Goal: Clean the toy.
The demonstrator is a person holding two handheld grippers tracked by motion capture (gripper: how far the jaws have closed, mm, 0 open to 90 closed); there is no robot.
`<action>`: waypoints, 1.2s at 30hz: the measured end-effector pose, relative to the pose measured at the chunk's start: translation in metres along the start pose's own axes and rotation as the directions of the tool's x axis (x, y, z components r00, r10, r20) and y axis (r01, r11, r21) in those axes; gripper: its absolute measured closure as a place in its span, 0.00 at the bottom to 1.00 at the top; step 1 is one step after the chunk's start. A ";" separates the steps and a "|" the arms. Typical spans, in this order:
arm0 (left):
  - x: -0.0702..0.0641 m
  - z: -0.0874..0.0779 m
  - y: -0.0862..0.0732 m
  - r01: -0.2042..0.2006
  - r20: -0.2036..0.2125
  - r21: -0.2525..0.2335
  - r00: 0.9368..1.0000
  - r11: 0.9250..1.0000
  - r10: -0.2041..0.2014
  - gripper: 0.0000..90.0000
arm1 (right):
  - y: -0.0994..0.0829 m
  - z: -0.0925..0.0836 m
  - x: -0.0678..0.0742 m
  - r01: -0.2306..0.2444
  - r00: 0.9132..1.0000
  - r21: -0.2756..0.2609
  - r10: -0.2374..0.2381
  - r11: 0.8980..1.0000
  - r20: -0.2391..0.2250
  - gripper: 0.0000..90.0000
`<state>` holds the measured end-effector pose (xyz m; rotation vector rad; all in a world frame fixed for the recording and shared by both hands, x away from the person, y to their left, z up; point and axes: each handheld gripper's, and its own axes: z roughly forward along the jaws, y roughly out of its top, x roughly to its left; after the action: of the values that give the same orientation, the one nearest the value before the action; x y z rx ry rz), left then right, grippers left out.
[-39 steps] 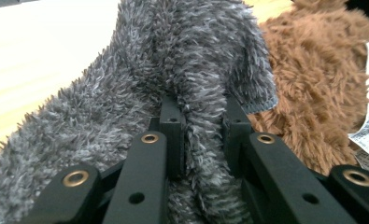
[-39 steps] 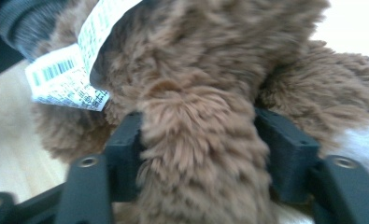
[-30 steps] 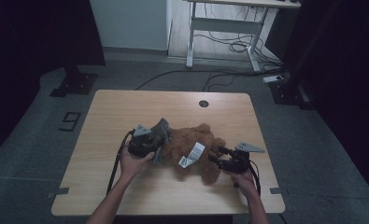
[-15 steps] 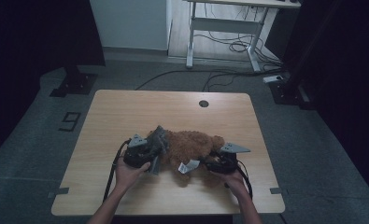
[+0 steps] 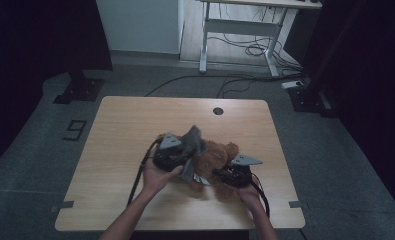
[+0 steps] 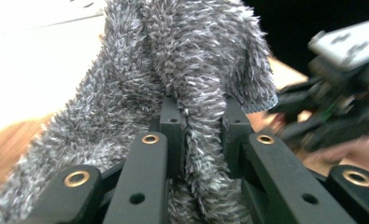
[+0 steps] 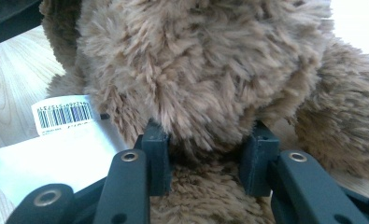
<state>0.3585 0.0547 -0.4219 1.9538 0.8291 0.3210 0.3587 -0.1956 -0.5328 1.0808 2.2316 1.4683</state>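
Note:
A brown teddy bear (image 5: 220, 154) lies near the front of the wooden table (image 5: 130, 120), with a white barcode label (image 7: 60, 140) beside it. My left gripper (image 5: 187, 150) is shut on a grey fuzzy cloth (image 6: 173, 60), which it holds up over the bear's left side; the fabric is pinched between its pads (image 6: 170, 121). My right gripper (image 7: 205, 144) has come in from the right, and its jaws have just been closing. They now press into the bear's fur (image 7: 201, 60). In the left gripper view, the right gripper (image 6: 341, 93) shows blurred at the far right.
A round cable hole (image 5: 217, 111) sits at the table's far edge. Beyond the table stand a white desk frame (image 5: 240, 35) with floor cables and black stands on both sides. A "9" marker (image 5: 75, 130) lies on the floor at the left.
The left gripper has risen and moved right with the grey cloth. The right gripper has moved left into the bear and closed its jaws on the fur.

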 end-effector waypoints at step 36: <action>0.090 -0.039 -0.051 0.168 -0.236 0.030 0.959 0.985 -0.157 0.83 | -0.010 0.001 -0.005 -0.052 0.999 0.020 0.052 0.998 -0.001 0.73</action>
<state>0.3822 0.1569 -0.4556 1.9019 1.1531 0.4411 0.3585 -0.2011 -0.5424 1.1520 2.2399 1.4707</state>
